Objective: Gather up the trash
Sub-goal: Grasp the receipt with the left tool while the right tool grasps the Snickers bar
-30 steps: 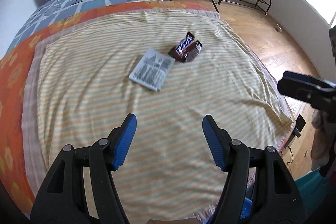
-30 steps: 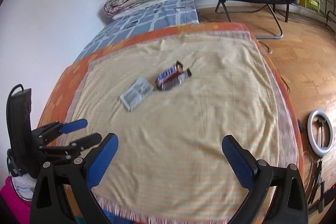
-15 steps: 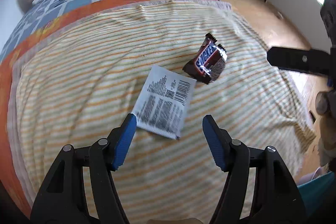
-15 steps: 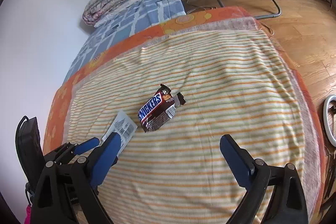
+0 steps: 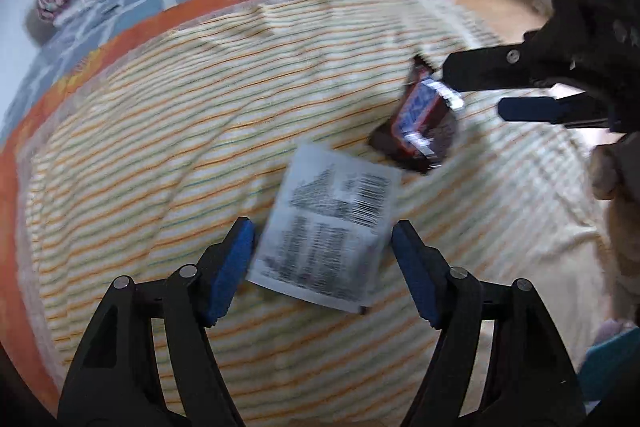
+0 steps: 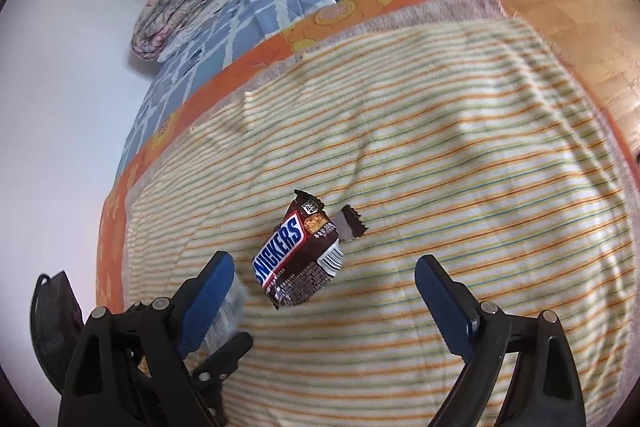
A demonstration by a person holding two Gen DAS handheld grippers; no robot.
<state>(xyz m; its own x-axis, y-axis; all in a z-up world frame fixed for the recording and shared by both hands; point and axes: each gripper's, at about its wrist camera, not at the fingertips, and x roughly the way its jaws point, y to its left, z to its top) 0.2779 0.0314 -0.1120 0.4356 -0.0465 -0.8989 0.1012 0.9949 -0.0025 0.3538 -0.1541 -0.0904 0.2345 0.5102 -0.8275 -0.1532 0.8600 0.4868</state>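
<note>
Snickers wrapper (image 6: 298, 259), name in blue letters, lies on the striped blanket (image 6: 460, 163) ahead of the wide-open right gripper (image 6: 324, 297). Barcoded white packet (image 5: 330, 227) lies between the wide-open left gripper's (image 5: 322, 265) fingers.

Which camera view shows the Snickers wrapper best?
The right wrist view: the Snickers wrapper is sharp, whole and its logo readable. In the left wrist view it is blurred and partly hidden behind the right gripper.

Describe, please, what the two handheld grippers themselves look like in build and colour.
The left gripper and right gripper look alike: black plastic clamp-style frames with silver rivets, and two fingers faced with flat blue pads. No cables or markings show.
</note>
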